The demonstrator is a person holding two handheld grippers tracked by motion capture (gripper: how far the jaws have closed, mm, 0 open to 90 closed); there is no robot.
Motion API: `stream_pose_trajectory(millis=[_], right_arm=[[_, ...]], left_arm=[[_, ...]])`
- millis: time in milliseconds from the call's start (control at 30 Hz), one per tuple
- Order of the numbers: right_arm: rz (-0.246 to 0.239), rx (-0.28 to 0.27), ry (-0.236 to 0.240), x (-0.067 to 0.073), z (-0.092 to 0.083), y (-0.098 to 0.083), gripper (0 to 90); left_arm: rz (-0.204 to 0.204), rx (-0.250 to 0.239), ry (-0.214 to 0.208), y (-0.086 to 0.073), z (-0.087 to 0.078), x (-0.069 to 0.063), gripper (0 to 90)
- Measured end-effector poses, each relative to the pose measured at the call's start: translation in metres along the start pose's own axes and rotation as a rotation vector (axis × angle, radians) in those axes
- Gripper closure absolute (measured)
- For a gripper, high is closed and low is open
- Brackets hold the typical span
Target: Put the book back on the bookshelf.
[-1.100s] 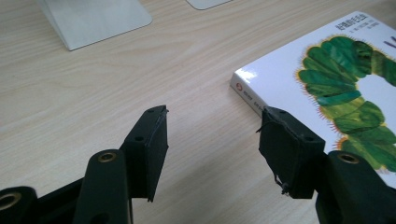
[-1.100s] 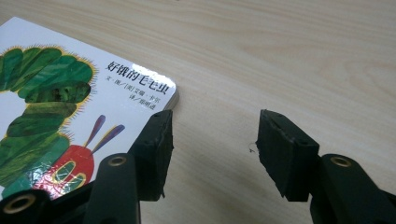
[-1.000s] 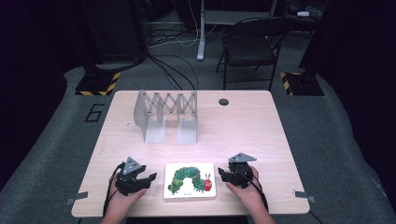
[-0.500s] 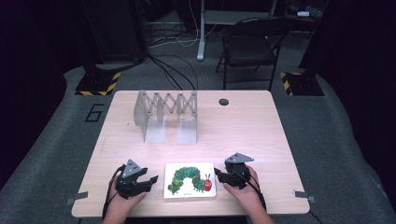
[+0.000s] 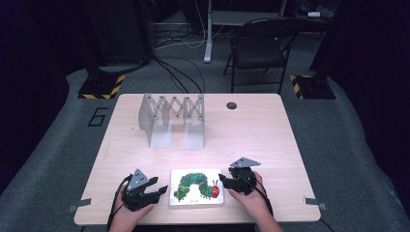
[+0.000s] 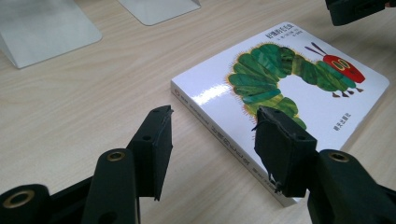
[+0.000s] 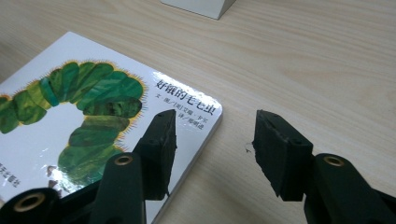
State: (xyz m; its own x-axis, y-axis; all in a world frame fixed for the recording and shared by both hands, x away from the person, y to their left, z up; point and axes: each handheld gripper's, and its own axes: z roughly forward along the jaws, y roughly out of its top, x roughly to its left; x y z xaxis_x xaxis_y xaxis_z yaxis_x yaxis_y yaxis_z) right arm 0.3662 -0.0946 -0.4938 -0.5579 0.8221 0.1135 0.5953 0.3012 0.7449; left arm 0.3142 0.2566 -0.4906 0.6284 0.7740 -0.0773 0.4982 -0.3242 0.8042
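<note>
Around the book point(image 5: 197, 186), bare tabletop point(image 5: 251, 135) stretches toward the far edge. Beyond the book, well apart, the accordion rack point(image 5: 173, 118) blocks passage left of centre. Right of the book, past the right gripper point(image 5: 223, 180), the wood lies open.

A: How many things lie on the light wooden counter point(image 5: 270, 140)?

B: One square white board book with a green caterpillar on its cover point(image 5: 197, 187), and one grey metal accordion-style book rack point(image 5: 172, 120).

A: And tools?

B: Two black two-jaw tools: the left tool point(image 5: 162, 189) and the right tool point(image 5: 223, 180). One black folding chair point(image 5: 261, 43) stands behind.
</note>
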Motion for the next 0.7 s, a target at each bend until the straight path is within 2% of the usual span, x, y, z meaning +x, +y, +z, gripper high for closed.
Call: stream_pose_trajectory(millis=[33,67,100,167,200,333,367,467,533,700], right_arm=[[0.0,0.0,0.0,0.0,0.0,0.0,50.7],[0.022,0.011,0.021,0.0,0.0,0.001,51.0],[0.022,0.011,0.021,0.0,0.0,0.001,51.0],[0.028,0.017,0.029,-0.001,0.001,0.002,51.0],[0.024,0.023,0.035,-0.001,0.001,0.003,50.8],[0.012,0.024,0.047,-0.001,0.001,0.005,50.0],[0.012,0.024,0.047,-0.001,0.001,0.005,50.0],[0.01,0.025,0.048,-0.001,0.002,0.007,49.4],[0.021,0.027,0.06,-0.004,0.004,0.009,48.9],[0.05,0.041,0.075,-0.007,0.007,0.012,48.8]], left_arm=[[-0.013,0.0,-0.007,0.0,0.0,-0.001,45.9],[-0.031,0.002,-0.017,-0.001,0.0,-0.002,45.0],[-0.027,0.012,-0.023,-0.001,0.0,-0.002,45.0],[-0.044,0.025,-0.034,-0.004,0.0,-0.005,43.6],[-0.034,0.043,-0.043,-0.005,0.0,-0.006,42.1],[-0.031,0.06,-0.065,-0.01,0.005,-0.015,39.0],[-0.011,0.07,-0.074,-0.011,0.006,-0.016,39.0],[0.008,0.074,-0.081,-0.014,0.01,-0.022,38.0],[0.017,0.091,-0.098,-0.016,0.011,-0.024,37.9],[0.016,0.09,-0.097,-0.021,0.015,-0.03,37.9]])
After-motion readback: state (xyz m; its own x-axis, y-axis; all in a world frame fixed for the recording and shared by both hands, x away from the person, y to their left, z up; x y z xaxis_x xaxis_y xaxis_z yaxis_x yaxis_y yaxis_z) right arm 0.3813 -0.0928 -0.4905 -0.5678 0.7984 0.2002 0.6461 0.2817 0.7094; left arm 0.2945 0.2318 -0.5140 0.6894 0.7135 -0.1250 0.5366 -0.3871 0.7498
